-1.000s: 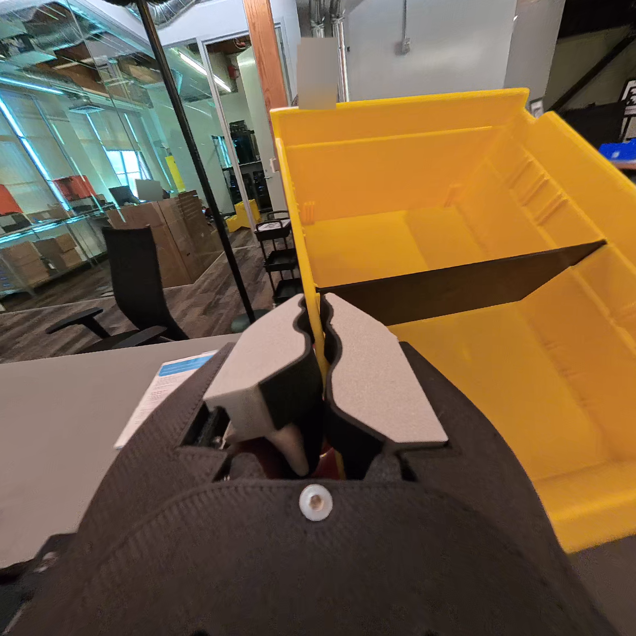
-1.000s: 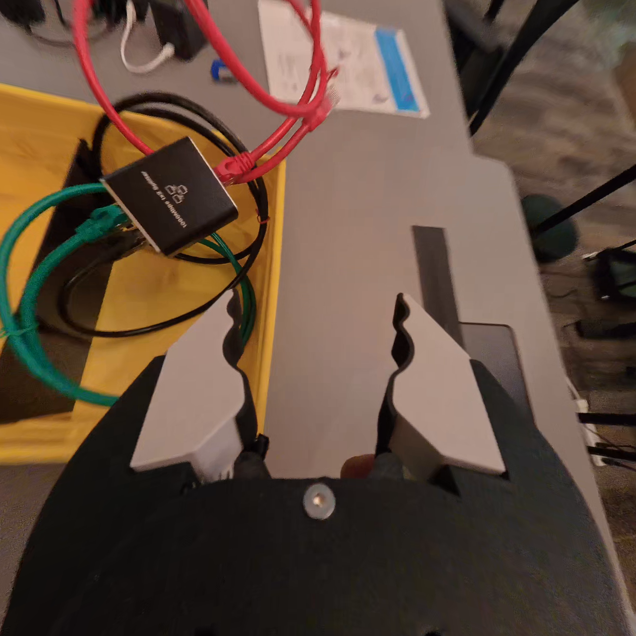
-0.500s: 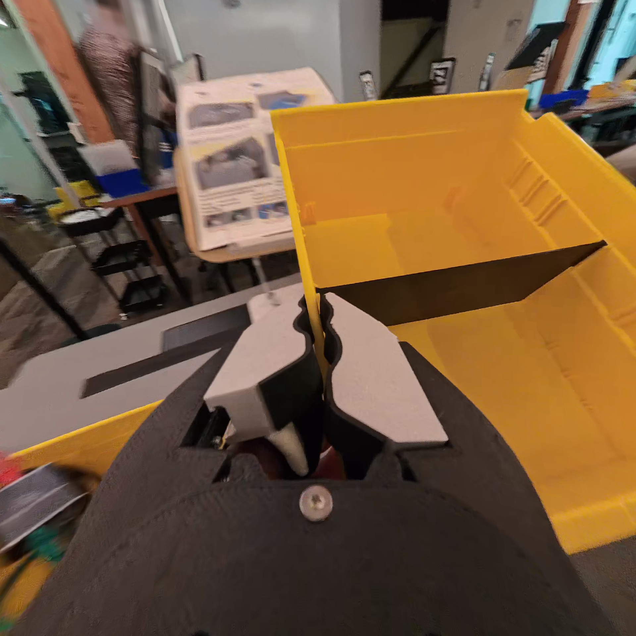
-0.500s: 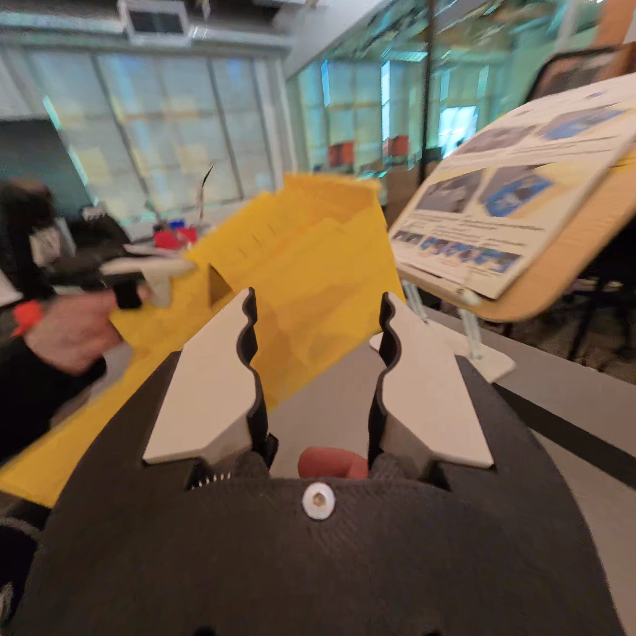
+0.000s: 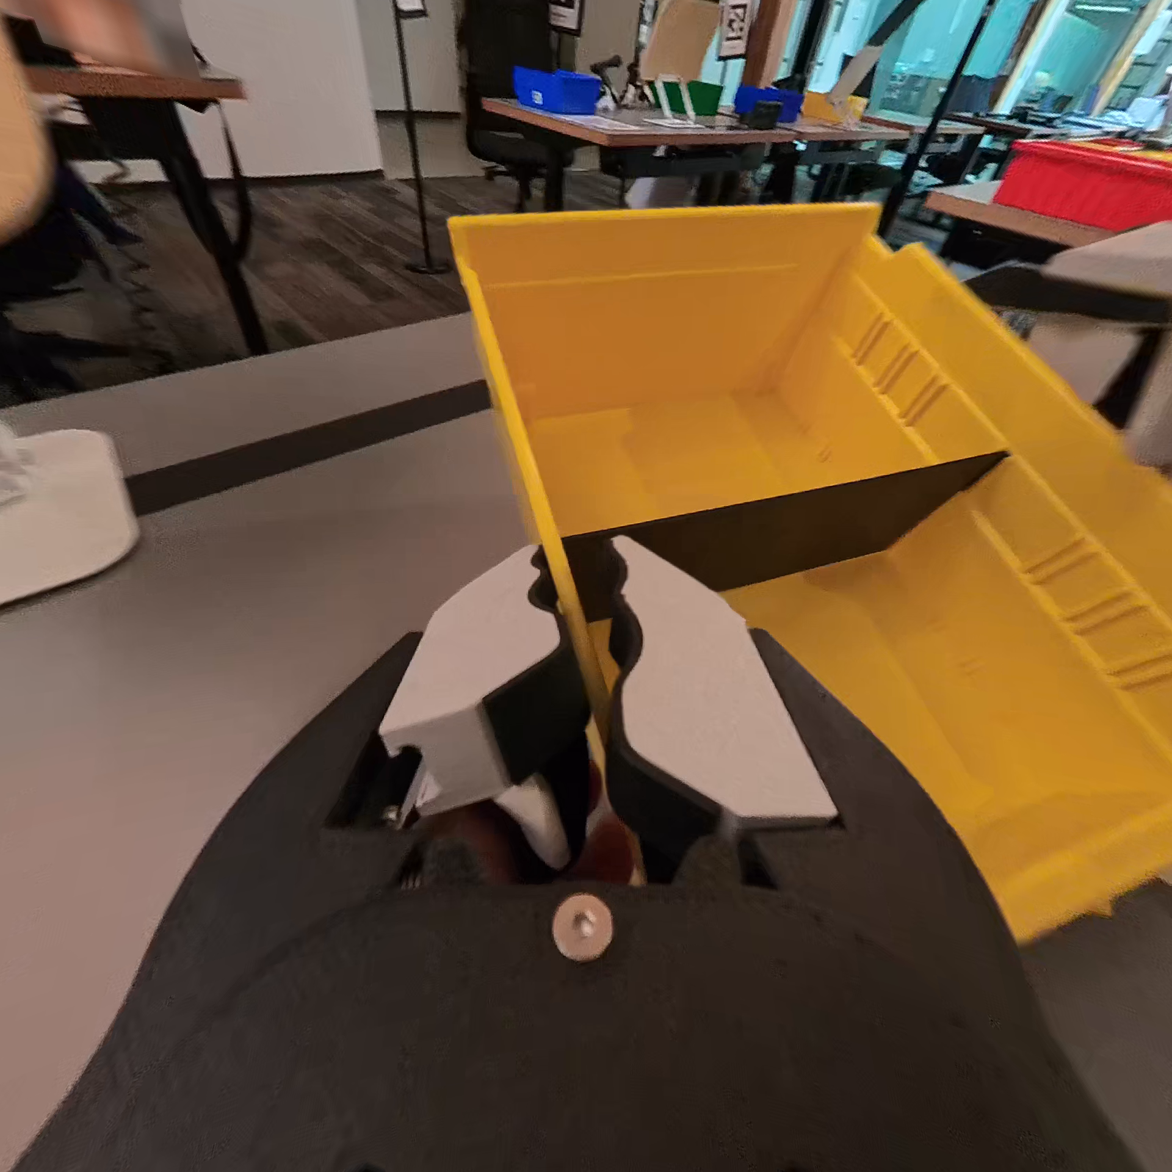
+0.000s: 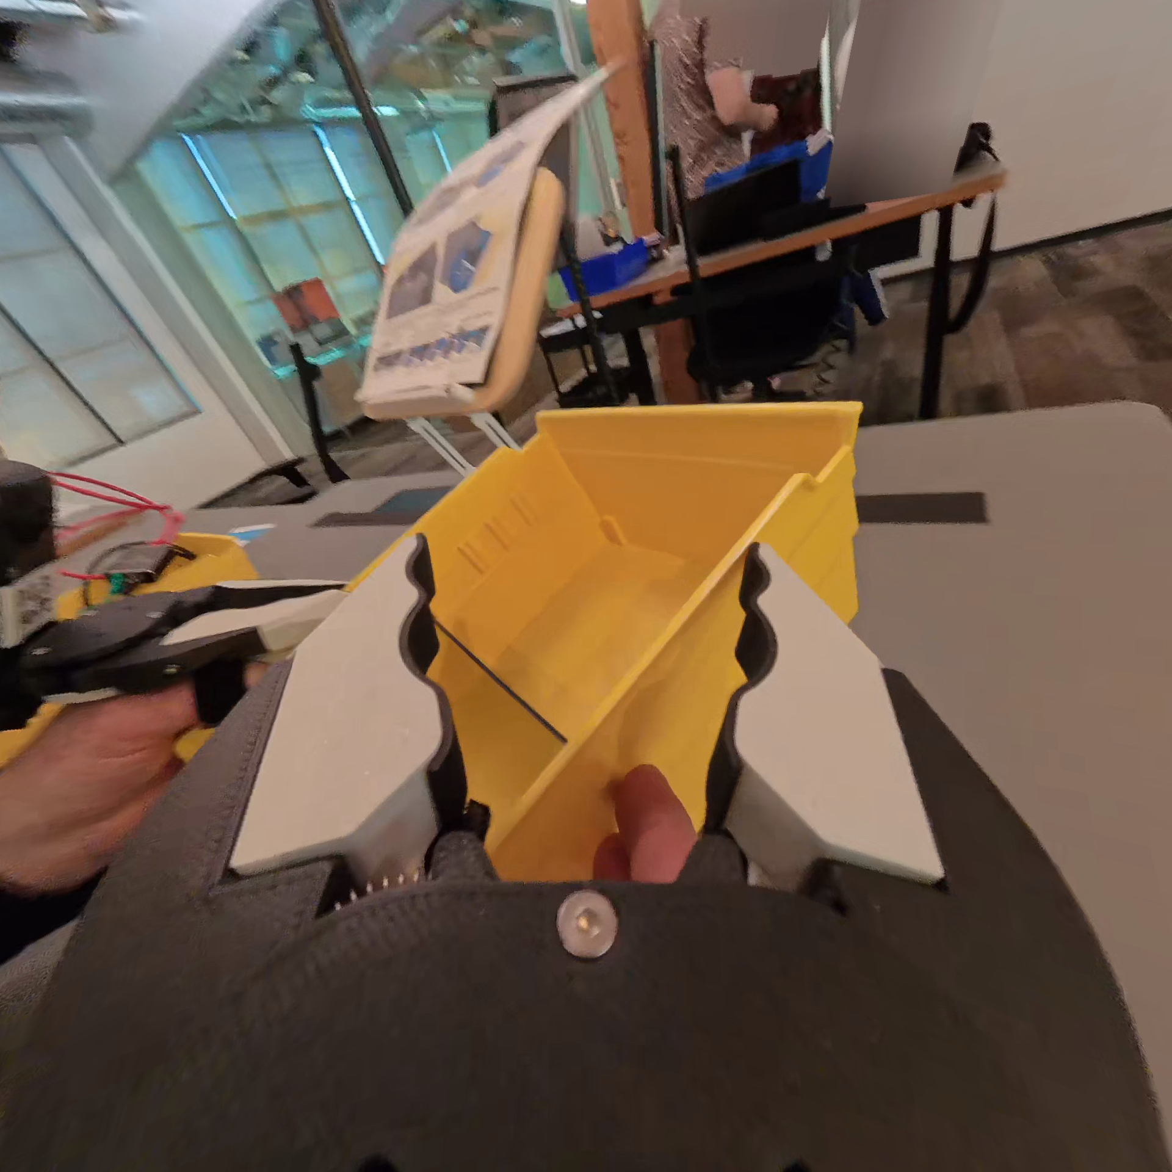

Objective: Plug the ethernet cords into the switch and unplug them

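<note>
The left gripper (image 5: pixel 580 571) is closed on the side wall of an empty yellow bin (image 5: pixel 729 437), at the black divider (image 5: pixel 793 526), as it was a second ago. Behind the bin, however, the glass wall seen then has given way to desks and dark flooring, so bin and gripper have swung round together. The right gripper (image 6: pixel 586 609) has turned from looking down on the cables to facing the bin's open top; its jaws are spread wide, straddling the near wall but gripping nothing. Judged from this, the step is still clearing the empty bin, and no plugging has begun.

Only the right wrist view shows the task's things: the black switch (image 6: pixel 136 559), with red ethernet cords (image 6: pixel 120 507) looped above it, lies in a second yellow bin (image 6: pixel 209 555) at far left. They are blurred; whether any cord is seated cannot be told. That view also shows the hand (image 6: pixel 82 780) carrying the left gripper. The left wrist view alone shows both compartments empty.
</note>
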